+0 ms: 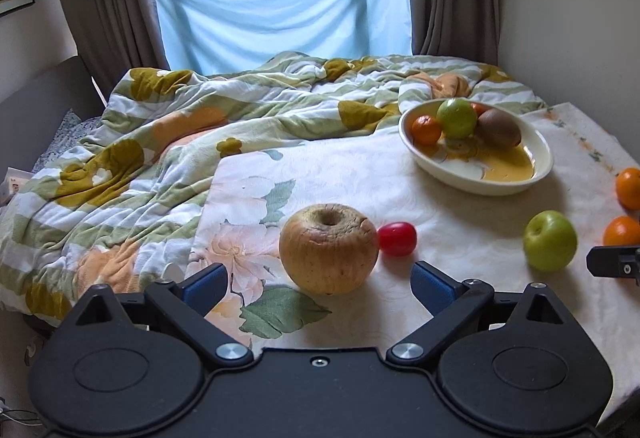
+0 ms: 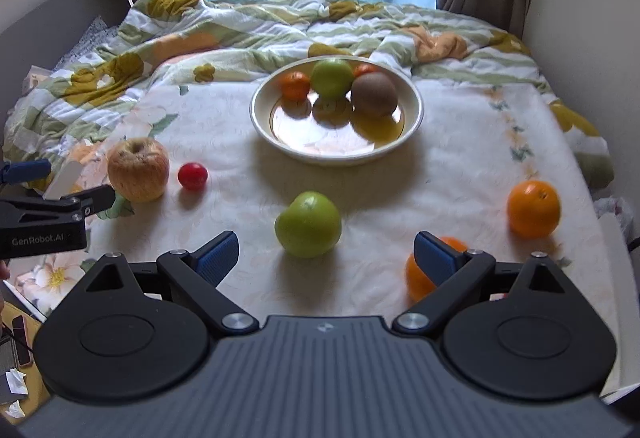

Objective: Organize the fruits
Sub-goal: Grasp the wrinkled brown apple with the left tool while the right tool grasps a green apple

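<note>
A wrinkled yellow-brown apple [image 1: 329,248] [image 2: 138,169] sits on the floral cloth just ahead of my open left gripper [image 1: 320,284], with a small red fruit [image 1: 397,238] [image 2: 192,176] beside it. My right gripper [image 2: 326,256] is open too, and a green apple [image 2: 308,224] [image 1: 550,240] lies just beyond its fingers. An orange [image 2: 424,270] is partly hidden behind the right finger; a second orange [image 2: 533,208] lies further right. The cream bowl [image 2: 414,118] [image 1: 544,162] holds a green apple, a kiwi and small oranges.
A rumpled flowered quilt [image 1: 160,142] covers the bed to the left and behind the cloth. Curtains and a blue sheet hang over the window at the back. A wall runs close along the right side. The left gripper's body [image 2: 44,214] shows at the right wrist view's left edge.
</note>
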Available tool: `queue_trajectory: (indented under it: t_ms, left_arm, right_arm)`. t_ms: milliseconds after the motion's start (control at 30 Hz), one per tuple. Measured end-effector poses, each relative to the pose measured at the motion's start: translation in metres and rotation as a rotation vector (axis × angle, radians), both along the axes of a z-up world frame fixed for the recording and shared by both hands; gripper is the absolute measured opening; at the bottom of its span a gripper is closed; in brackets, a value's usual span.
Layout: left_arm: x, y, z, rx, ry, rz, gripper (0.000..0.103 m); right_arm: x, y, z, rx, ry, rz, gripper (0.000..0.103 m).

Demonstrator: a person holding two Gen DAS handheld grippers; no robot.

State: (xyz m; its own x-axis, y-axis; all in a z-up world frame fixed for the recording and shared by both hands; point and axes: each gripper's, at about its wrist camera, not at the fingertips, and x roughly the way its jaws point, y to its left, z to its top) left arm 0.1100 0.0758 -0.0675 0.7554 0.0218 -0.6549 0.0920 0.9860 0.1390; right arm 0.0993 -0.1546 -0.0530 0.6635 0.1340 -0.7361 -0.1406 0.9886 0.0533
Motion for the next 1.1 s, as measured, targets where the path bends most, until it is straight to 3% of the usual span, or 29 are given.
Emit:
queue_trajectory:
  t_ms: [333, 467, 767, 933, 1100]
  left_arm:
    - [0.040, -0.001, -0.028, 0.001, 0.062, -0.049, 0.089]
    - [0.050, -0.002, -0.033, 0.011, 0.073, -0.050, 0.079]
    - [0.049, 0.002, -0.034, -0.008, 0.071, -0.056, 0.078]
    - [0.048, 0.004, -0.032, -0.024, 0.077, -0.048, 0.078]
    - [0.044, 0.004, -0.032, -0.041, 0.082, -0.043, 0.078]
  right_arm:
    - [0.017, 0.017, -0.038, 0.003, 0.021, -0.010, 0.103]
    - [0.024, 0.017, -0.047, 0.010, 0.032, -0.024, 0.103]
    - [0.039, 0.015, -0.057, 0.012, 0.048, -0.026, 0.103]
    - [0.048, 0.018, -0.058, 0.001, 0.045, -0.006, 0.089]
    - [0.052, 0.019, -0.059, -0.001, 0.042, -0.004, 0.083]
